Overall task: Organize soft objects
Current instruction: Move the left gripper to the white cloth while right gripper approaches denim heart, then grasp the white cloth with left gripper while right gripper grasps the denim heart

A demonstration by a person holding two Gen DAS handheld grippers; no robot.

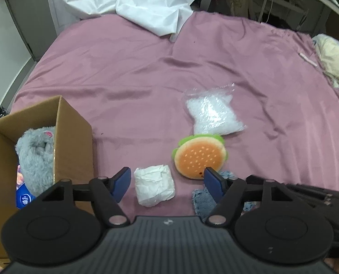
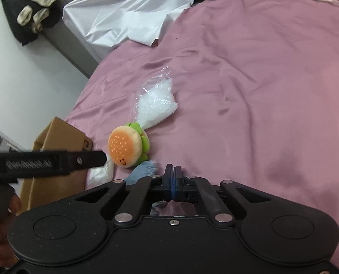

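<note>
left gripper [image 1: 167,182] – jaws apart, astride white packet [image 1: 154,188] | right gripper [image 2: 173,183] – closed

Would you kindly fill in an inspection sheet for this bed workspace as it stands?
Surface: pink bedsheet, wrinkled.
Job's things: burger plush, white wrapped bundle, clear bag of white filling and blue fuzzy cloth lie on the sheet; grey plush sits in the cardboard box.
Clutter: white plastic sheet at the far edge.
Grippers: left tool open around the white bundle; right tool shut, whether on the blue cloth is unclear.
Cables: nothing seen.
Surroundings: cream fabric, dark clothes.
</note>
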